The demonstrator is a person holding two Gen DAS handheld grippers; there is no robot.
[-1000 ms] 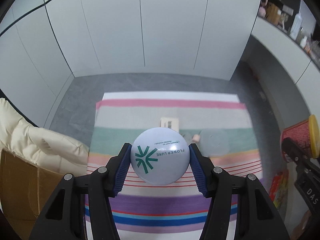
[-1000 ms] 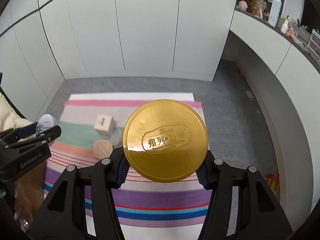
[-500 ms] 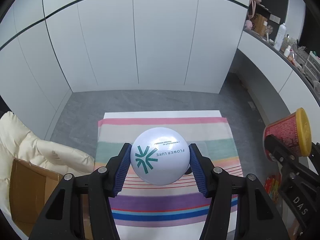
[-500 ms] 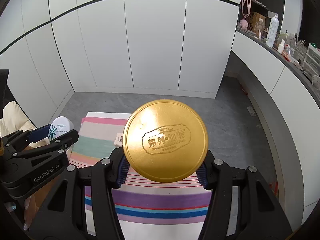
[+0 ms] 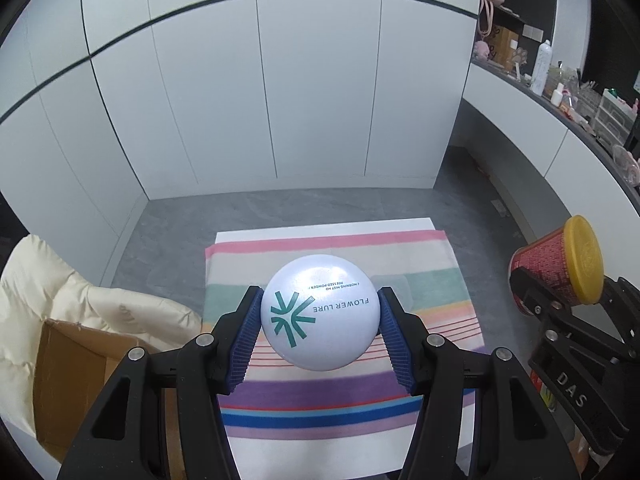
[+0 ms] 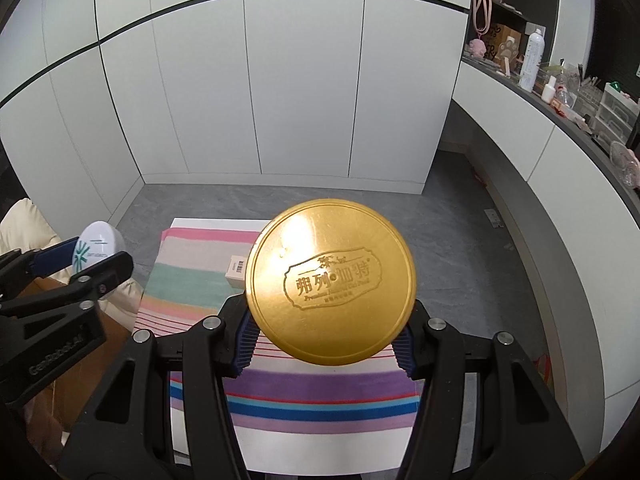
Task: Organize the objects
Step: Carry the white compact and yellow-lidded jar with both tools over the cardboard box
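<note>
My left gripper (image 5: 319, 334) is shut on a white round container (image 5: 320, 314) marked "FLOWER LURE", held high above the striped mat (image 5: 332, 396). It also shows in the right wrist view (image 6: 98, 250). My right gripper (image 6: 326, 334) is shut on a red can with a gold lid (image 6: 330, 292), also held high over the mat (image 6: 304, 400). The can shows at the right of the left wrist view (image 5: 560, 268). A small beige box (image 6: 236, 272) lies on the mat, partly hidden by the gold lid.
A cardboard box (image 5: 68, 380) and a cream padded jacket (image 5: 60, 292) lie left of the mat. White cabinet doors (image 5: 280, 100) stand behind. A counter with bottles and clutter (image 5: 560, 88) runs along the right. Grey floor (image 6: 460, 240) surrounds the mat.
Both grippers have risen and pulled back from the mat with their objects still held; the mat and the items on it look smaller and farther away.
</note>
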